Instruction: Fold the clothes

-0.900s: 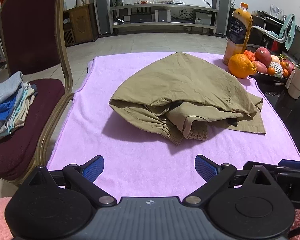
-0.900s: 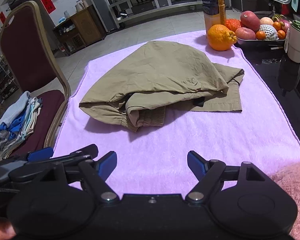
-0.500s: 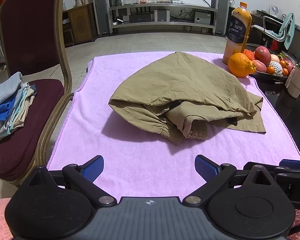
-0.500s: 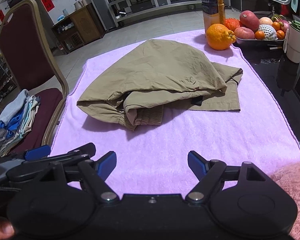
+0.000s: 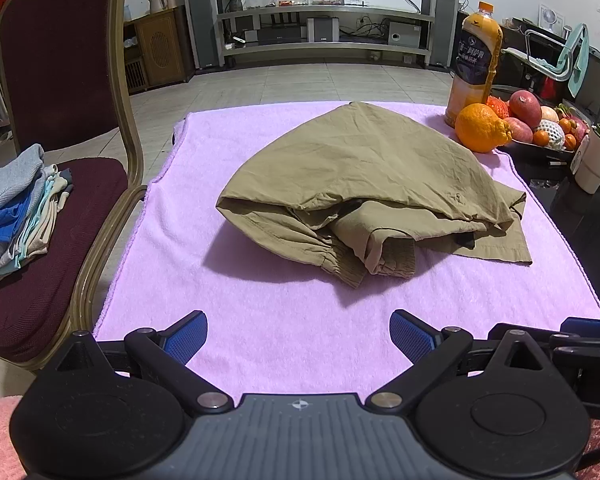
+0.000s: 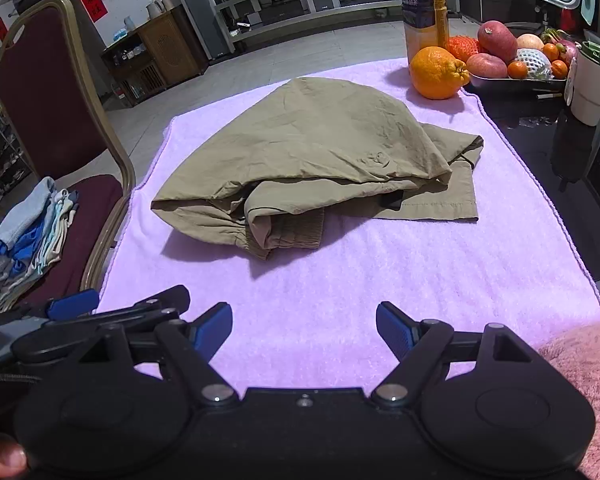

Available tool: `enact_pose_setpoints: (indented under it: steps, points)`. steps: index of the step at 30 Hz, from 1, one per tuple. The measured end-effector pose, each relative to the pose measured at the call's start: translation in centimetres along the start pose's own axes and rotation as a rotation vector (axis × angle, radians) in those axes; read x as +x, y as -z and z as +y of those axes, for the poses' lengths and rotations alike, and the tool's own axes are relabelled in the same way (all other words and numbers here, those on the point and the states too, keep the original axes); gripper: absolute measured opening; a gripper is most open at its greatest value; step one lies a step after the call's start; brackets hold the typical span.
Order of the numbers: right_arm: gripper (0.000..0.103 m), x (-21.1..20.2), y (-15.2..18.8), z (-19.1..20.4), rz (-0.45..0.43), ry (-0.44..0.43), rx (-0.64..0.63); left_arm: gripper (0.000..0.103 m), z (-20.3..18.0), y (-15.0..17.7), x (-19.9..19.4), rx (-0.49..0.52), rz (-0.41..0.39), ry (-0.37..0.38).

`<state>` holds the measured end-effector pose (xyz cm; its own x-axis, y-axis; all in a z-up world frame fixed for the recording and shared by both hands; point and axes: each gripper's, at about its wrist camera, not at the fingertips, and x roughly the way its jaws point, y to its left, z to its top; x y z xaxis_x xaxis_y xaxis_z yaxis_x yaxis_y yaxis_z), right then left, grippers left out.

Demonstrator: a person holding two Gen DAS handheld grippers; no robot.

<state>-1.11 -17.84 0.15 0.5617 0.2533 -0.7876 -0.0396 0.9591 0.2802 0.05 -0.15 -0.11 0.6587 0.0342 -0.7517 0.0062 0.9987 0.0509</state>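
A crumpled khaki garment (image 5: 364, 176) (image 6: 312, 152) lies heaped in the middle of a lilac towel (image 5: 260, 300) (image 6: 380, 272) spread over the table. Its ribbed waistband pokes out at the near side. My left gripper (image 5: 299, 338) hovers over the towel's near edge, well short of the garment, open with nothing between its blue pads. My right gripper (image 6: 304, 328) hangs beside it over the same edge, also open and empty. Each gripper shows at the side of the other's view.
A maroon chair (image 5: 52, 184) stands at the left with a stack of folded clothes (image 5: 16, 208) on its seat. At the far right sit a juice bottle (image 5: 474, 64), a large orange (image 5: 480, 128), a tray of fruit (image 5: 540, 124) and a white cup (image 5: 596, 160). A pink fluffy sleeve (image 6: 580, 356) is near.
Both views have shifted only a little; the right wrist view has crept slightly towards the garment. The garment lies as before and both grippers stay open.
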Motion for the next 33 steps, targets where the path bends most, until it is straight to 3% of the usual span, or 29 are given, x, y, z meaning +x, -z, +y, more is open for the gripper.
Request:
enact_pose_setpoints:
  steps: [33]
  points:
    - [0.079, -0.05, 0.12, -0.14, 0.007, 0.006, 0.004, 0.098, -0.15, 0.09, -0.04, 0.005, 0.002, -0.001]
